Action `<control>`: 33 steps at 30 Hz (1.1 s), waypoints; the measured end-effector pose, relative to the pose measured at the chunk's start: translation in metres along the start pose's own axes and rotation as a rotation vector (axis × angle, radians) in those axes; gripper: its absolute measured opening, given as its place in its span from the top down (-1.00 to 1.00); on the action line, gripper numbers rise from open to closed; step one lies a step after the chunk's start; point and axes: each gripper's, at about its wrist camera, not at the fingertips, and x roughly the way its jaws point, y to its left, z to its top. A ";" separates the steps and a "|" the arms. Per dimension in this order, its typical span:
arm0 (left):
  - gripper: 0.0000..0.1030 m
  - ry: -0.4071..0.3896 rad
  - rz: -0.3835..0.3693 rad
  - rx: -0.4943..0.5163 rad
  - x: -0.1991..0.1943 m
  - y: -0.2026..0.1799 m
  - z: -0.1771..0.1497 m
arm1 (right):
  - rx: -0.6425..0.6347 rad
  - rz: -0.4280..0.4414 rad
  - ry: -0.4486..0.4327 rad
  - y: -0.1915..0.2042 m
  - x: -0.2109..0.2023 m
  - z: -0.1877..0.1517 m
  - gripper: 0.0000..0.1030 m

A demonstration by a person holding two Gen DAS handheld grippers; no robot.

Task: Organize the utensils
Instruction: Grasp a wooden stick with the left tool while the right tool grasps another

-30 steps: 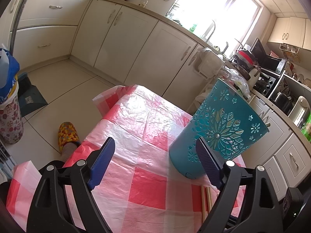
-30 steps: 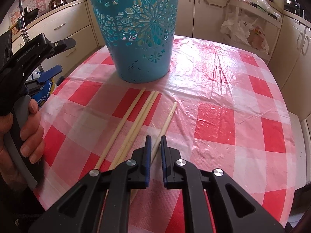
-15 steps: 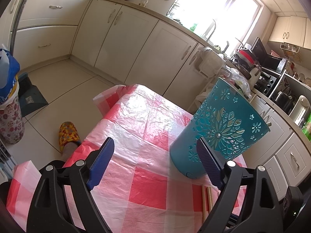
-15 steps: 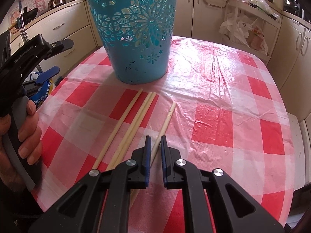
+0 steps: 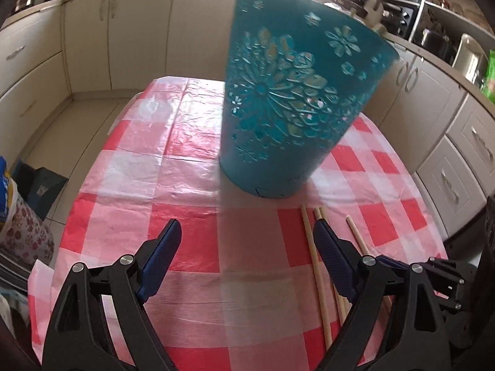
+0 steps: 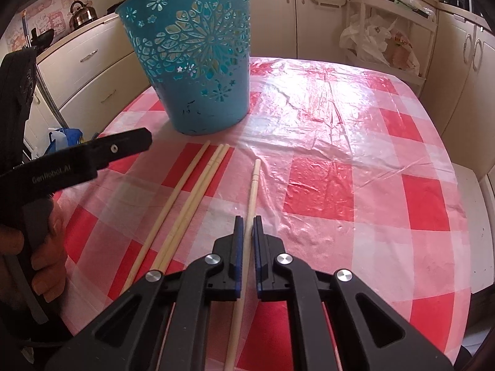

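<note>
Only the right wrist view shows the right tool (image 6: 247,222) clamping a chopstick (image 6: 254,182) (left tool (image 5: 247,241) gapes, empty).

Daylight floods the kitchen from a window behind the teal basket (image 5: 287,99), blown out to white at the top of the left wrist view. The glossy plastic cloth on the tabletop (image 6: 340,99) throws broad white glare, strongest in the right wrist view beyond the basket. The basket casts a soft shadow toward the camera. The left wrist view is smeared with motion blur, its cut-out pattern streaked; the right wrist view is sharp. Both bend straight cabinet lines and darken to black at the corners
</note>
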 end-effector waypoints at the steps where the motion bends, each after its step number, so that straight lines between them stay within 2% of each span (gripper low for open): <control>1: -0.61 0.010 0.000 0.018 0.001 -0.005 0.000 | 0.000 0.003 0.001 0.000 0.000 0.000 0.86; 6: -0.49 0.076 0.067 0.115 0.013 -0.028 -0.003 | -0.013 0.013 0.008 -0.002 0.002 0.003 0.86; 8: -0.36 0.101 0.084 0.141 0.019 -0.033 -0.003 | -0.020 0.015 0.008 -0.003 0.003 0.004 0.86; 16: -0.17 0.137 0.078 0.233 0.022 -0.052 -0.005 | -0.064 0.012 0.018 0.002 0.006 0.007 0.77; 18: -0.01 0.157 0.081 0.260 0.024 -0.057 -0.005 | -0.073 0.014 0.021 0.003 0.006 0.008 0.77; 21: 0.11 0.163 0.074 0.271 0.022 -0.059 -0.004 | -0.079 0.018 0.023 0.002 0.006 0.008 0.77; 24: 0.38 0.170 0.060 0.298 0.017 -0.061 -0.004 | -0.092 0.013 0.022 0.003 0.007 0.008 0.77; 26: 0.71 0.177 0.048 0.333 0.017 -0.068 -0.005 | -0.104 0.006 0.025 0.005 0.007 0.008 0.77; 28: 0.88 0.185 0.046 0.365 0.016 -0.075 -0.006 | -0.115 0.005 0.030 0.006 0.008 0.009 0.77; 29: 0.91 0.188 0.042 0.369 0.016 -0.076 -0.005 | -0.115 0.008 0.032 0.005 0.008 0.010 0.80; 31: 0.91 0.210 -0.013 0.309 0.014 -0.068 -0.002 | -0.093 0.016 0.031 0.002 0.008 0.010 0.86; 33: 0.91 0.181 -0.033 0.261 0.003 -0.057 -0.002 | -0.009 0.068 0.025 -0.009 0.006 0.009 0.88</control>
